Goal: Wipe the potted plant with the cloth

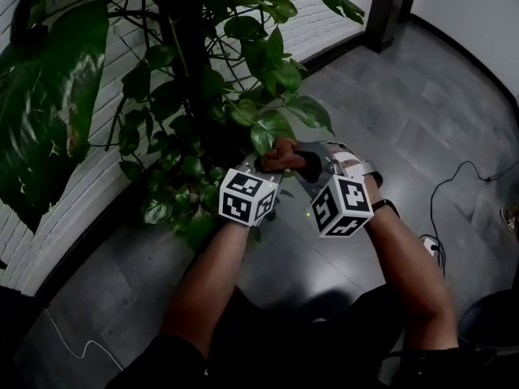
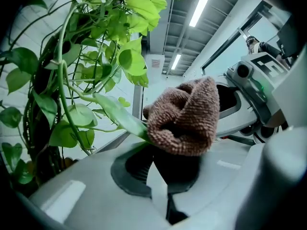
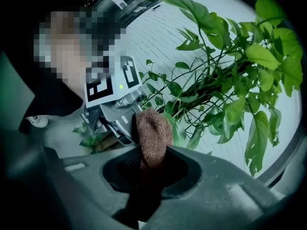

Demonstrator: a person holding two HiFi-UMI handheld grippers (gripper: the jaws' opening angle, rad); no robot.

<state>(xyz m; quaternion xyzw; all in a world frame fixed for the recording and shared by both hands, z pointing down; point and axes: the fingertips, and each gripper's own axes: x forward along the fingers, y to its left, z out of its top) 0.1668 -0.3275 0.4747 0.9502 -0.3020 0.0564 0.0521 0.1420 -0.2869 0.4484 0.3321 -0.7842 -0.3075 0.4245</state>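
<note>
Both forearms extend forward and converge at the lower foliage of the potted plant [image 1: 203, 79]. The left gripper [image 1: 264, 166] and right gripper [image 1: 305, 162] face each other, tips close together. Each has its jaws clamped on the brown cloth [image 1: 282, 154]. The bunched cloth sits between them, touching a long leaf [image 2: 117, 114].

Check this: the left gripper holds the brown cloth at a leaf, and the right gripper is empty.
Wrong about the right gripper: the right gripper view shows its jaws shut on the cloth too. The left gripper does hold the cloth at a leaf.
</note>
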